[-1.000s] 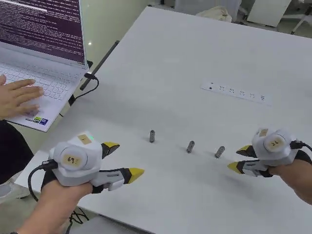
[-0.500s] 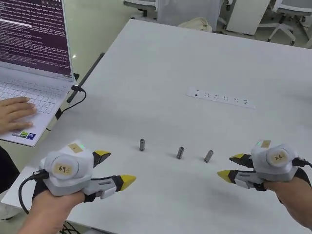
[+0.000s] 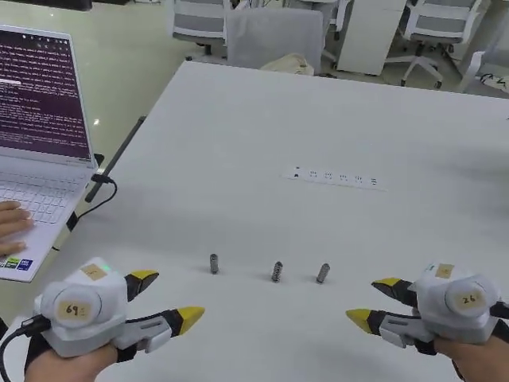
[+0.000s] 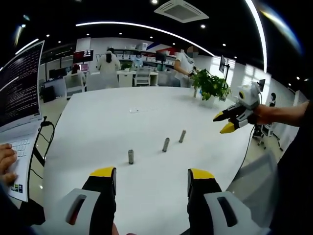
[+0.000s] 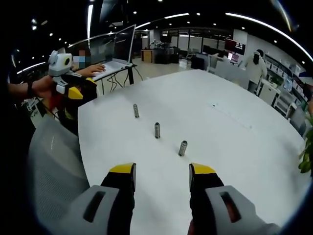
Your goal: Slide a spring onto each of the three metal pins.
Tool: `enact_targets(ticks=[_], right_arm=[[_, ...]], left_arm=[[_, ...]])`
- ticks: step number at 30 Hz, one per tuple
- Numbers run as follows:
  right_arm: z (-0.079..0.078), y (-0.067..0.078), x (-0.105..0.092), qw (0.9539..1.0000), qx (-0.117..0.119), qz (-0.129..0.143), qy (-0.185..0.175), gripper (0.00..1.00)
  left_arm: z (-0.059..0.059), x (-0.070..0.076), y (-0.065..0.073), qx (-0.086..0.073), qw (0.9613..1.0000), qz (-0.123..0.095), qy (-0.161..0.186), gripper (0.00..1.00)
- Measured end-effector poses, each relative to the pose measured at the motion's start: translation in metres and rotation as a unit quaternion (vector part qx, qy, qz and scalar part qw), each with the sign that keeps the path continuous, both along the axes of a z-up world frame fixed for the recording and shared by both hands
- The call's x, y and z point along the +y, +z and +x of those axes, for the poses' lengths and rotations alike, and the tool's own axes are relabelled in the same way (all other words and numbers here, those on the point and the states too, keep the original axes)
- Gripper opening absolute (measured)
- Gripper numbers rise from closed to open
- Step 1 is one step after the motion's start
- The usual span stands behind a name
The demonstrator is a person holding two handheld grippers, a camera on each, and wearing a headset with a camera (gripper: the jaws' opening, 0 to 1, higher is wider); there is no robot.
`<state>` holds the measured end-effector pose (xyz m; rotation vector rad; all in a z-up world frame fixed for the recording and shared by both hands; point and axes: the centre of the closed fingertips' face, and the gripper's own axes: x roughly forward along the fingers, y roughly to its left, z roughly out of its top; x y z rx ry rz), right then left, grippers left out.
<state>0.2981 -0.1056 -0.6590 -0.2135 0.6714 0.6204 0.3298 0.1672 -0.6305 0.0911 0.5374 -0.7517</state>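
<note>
1. Standing in a short row on the white worktop (image 3: 262,119), near its front edge, are three small coiled pieces: left spring (image 3: 214,263), middle spring (image 3: 277,271) and right spring (image 3: 323,273). They are spaced apart and nothing touches them.
2. The left spring looks upright. The middle and right springs lean slightly in the head view. Coils are visible on each, but whether a pin runs inside cannot be resolved at this size.
3. Left gripper (image 3: 171,296): held at the front left of the worktop, left of the row and nearer the person. Its yellow-tipped fingers (image 4: 102,172) are spread wide with nothing between them. In the left gripper view the three springs lie ahead of the fingertips, well apart from them.
4. Right gripper (image 3: 368,300): held at the front right, tips pointing toward the row. Its fingers (image 5: 201,169) are likewise spread wide and empty. The right spring is the closest to it, near but not touching.
5. Each gripper view shows the other gripper on the far side of the row, held in a hand.
6. Surroundings: an open laptop (image 3: 36,119) sits beside the worktop's left edge with text on its screen, and a hand (image 3: 9,227) rests on its keyboard. A white power strip (image 3: 334,177) lies flat farther back, well apart from the springs. Office chairs (image 3: 199,16) stand beyond the far edge.
</note>
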Motion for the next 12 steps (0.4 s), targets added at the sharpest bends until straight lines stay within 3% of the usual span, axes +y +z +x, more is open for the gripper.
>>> enact_targets(ticks=[12], right_arm=[[-0.038,-0.004,-0.004,0.9990,0.006,0.023,-0.037,0.46]], left_arm=[[-0.003,0.000,0.003,-0.001,1.0000,0.000,-0.002,0.55]])
